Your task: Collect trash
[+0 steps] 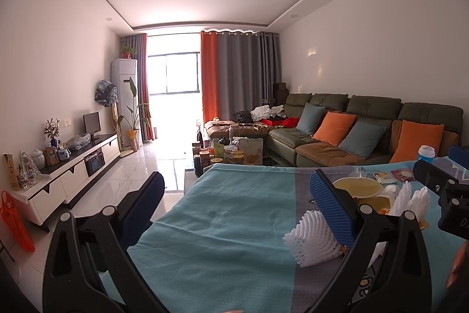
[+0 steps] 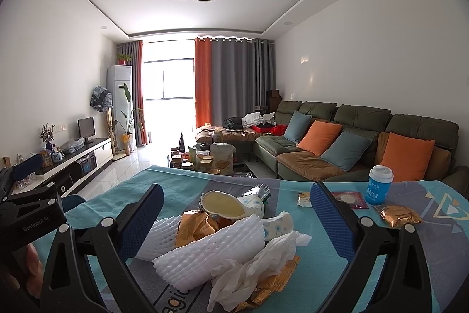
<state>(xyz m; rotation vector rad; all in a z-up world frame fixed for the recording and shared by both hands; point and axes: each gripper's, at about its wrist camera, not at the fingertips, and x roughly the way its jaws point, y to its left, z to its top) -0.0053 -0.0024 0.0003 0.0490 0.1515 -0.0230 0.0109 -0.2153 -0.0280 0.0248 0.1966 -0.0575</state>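
A heap of trash lies on the teal tablecloth (image 2: 410,260): white foam fruit nets (image 2: 211,248), crumpled white tissue (image 2: 258,263), gold foil wrappers (image 2: 196,228) and a crushed paper cup (image 2: 225,204). My right gripper (image 2: 237,213) is open, its fingers straddling the heap from above. My left gripper (image 1: 237,207) is open and empty over bare cloth; its right finger (image 1: 331,210) is beside a foam net (image 1: 313,239) at the heap's left edge. The paper cup (image 1: 357,187) shows behind it.
A blue and white cup (image 2: 378,185) stands at the table's far right, with a gold wrapper (image 2: 398,214) and two small snack packets (image 2: 348,198) near it. Beyond the table are a cluttered coffee table (image 2: 211,160), a green sofa (image 2: 337,148) and a white TV cabinet (image 1: 73,172).
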